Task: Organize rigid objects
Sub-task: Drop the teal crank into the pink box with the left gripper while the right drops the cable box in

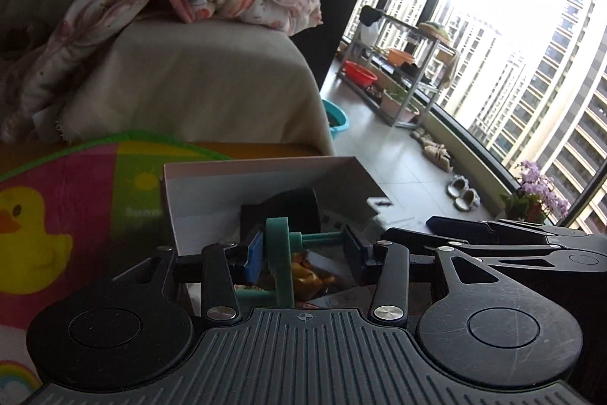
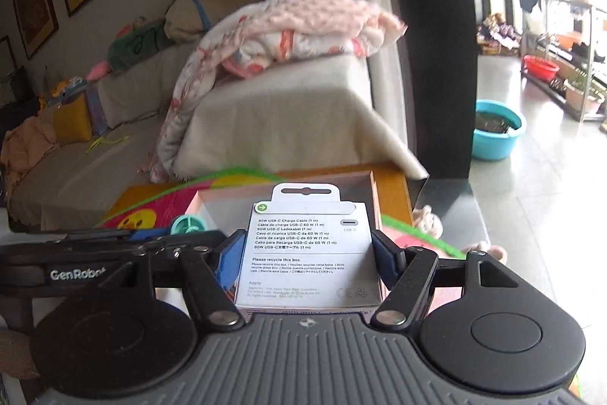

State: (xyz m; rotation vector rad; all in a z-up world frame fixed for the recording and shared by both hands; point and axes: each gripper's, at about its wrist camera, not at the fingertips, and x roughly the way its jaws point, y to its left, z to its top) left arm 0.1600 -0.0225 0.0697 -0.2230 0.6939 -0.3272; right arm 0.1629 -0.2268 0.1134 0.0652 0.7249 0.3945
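Box (image 1: pixel 265 185) on the play mat (image 1: pixel 57 215) already holds a few items; your left gripper (image 1: pixel 303 249) grips a teal spool (image 1: pixel 282 253) over it, your right gripper (image 2: pixel 307 253) clamps a cable pack (image 2: pixel 309 253) beside; both not yet dropped in

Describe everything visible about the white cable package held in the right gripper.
The white cable package is a flat cardboard retail box with a hang tab and slot on top, a green arrow sticker, and printed lines reading "60W USB-C Charge Cable (1 m)" in several languages. It stands upright, clamped at both side edges by the right gripper's blue pads, just in front of an open white box.
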